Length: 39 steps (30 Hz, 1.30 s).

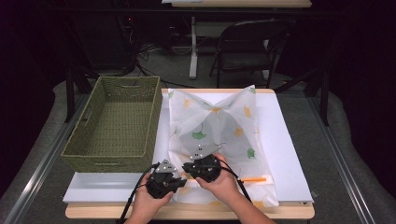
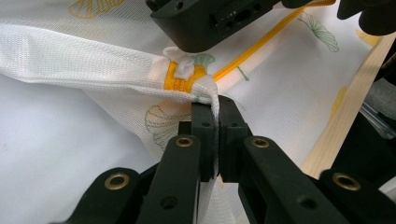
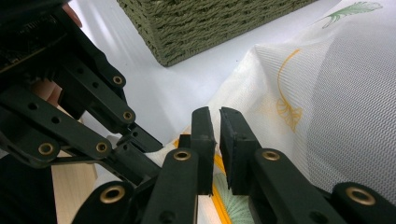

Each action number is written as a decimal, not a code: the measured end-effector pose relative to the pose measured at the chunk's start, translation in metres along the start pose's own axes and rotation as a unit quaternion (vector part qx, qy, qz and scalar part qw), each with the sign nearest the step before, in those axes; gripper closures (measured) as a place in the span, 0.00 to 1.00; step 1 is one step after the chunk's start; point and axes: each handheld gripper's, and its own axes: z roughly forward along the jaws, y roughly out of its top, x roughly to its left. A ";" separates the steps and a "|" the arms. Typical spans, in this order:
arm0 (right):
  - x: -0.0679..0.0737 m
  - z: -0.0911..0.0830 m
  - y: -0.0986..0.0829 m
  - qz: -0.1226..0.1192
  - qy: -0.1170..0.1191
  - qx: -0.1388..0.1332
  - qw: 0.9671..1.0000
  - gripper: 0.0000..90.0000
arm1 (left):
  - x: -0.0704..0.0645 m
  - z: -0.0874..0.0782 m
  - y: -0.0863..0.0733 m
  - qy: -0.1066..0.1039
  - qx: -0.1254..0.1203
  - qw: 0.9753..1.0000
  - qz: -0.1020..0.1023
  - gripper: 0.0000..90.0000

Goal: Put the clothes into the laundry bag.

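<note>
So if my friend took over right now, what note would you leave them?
Left tool: shut on the mesh bag, pinching its fabric edge beside the zipper pull.
Right tool: jaws nearly closed with a thin gap, right at the yellow zipper; a grip can't be told.
The bag lies on the white board, right of the green woven basket.
Zipper state unclear. Probably left: work the zipper, then maybe move the bag into the basket.

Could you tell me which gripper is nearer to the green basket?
Left. The left gripper sits just below the basket's near right corner; the right gripper is farther right, over the mesh bag.
</note>
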 end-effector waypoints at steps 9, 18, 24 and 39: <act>-0.007 -0.003 0.000 0.027 0.013 -0.009 1.000 0.90 | 0.000 -0.004 -0.004 0.005 -0.001 1.000 -0.004 0.98; -0.011 0.003 0.002 0.084 0.052 -0.005 0.995 0.80 | 0.004 -0.017 -0.014 0.022 0.005 1.000 -0.004 0.98; -0.008 0.012 0.005 0.094 0.079 0.007 0.992 0.79 | 0.006 -0.025 -0.019 0.032 0.015 0.999 -0.001 0.98; -0.003 0.039 0.008 0.102 0.134 0.035 0.985 0.72 | 0.014 -0.030 -0.034 0.033 0.022 0.999 -0.010 0.98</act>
